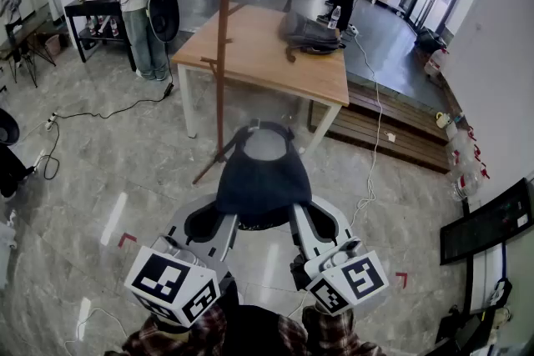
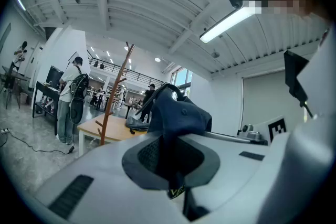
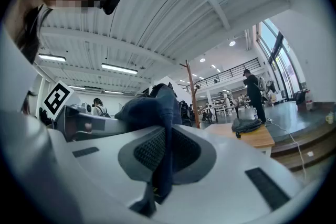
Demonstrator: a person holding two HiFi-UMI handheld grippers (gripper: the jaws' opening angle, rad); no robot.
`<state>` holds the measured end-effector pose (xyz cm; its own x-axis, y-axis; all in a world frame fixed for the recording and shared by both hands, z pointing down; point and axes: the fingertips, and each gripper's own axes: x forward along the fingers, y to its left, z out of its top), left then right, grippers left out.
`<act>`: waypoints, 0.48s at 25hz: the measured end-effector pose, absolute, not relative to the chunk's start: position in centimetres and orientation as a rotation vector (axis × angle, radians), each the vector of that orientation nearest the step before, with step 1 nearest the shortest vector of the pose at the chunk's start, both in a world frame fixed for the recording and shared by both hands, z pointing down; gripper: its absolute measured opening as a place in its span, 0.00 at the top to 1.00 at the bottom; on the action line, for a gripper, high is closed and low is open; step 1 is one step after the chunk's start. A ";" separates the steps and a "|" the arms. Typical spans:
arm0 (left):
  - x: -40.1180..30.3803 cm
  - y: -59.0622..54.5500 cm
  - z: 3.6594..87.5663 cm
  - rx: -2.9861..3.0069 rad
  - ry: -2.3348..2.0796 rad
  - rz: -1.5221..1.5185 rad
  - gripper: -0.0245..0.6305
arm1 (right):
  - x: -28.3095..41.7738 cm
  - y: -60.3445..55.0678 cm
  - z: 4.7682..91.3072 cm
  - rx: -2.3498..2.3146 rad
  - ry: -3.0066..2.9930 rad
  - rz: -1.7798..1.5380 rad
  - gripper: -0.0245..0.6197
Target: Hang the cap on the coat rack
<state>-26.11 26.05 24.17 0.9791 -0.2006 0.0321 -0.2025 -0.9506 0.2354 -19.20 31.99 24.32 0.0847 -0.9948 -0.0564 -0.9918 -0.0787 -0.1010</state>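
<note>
short of the coat rack (image 1: 221,54), left claw (image 1: 229,218) and right claw (image 1: 297,218) both pinch the cap (image 1: 263,179).

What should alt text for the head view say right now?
The left gripper and right gripper are shut on opposite sides of a dark blue cap, held over the floor. A wooden coat rack stands just ahead, by a wooden table with a grey bag on top.

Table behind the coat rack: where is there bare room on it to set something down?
The table is bare across its left and near side, from the coat rack pole to the grey bag. The far right corner is crowded: the bag lies there, a bottle beside it.
</note>
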 end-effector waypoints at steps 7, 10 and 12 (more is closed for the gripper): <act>-22.7 23.9 28.2 2.874 -0.290 0.043 0.94 | -15.7 29.8 28.2 -2.233 2.045 -0.076 0.93; -20.4 19.5 27.9 2.861 -0.290 0.058 0.94 | -13.5 25.3 27.9 -2.238 2.050 -0.101 0.93; -18.8 16.3 27.4 2.853 -0.294 0.062 0.94 | -11.8 22.1 27.4 -2.238 2.058 -0.111 0.93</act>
<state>-18.77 16.29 27.41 0.9785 -0.1941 0.0700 -0.2058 -0.9425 0.2633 -11.82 22.14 27.43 0.0846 -0.9963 -0.0136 -0.9891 -0.0823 -0.1225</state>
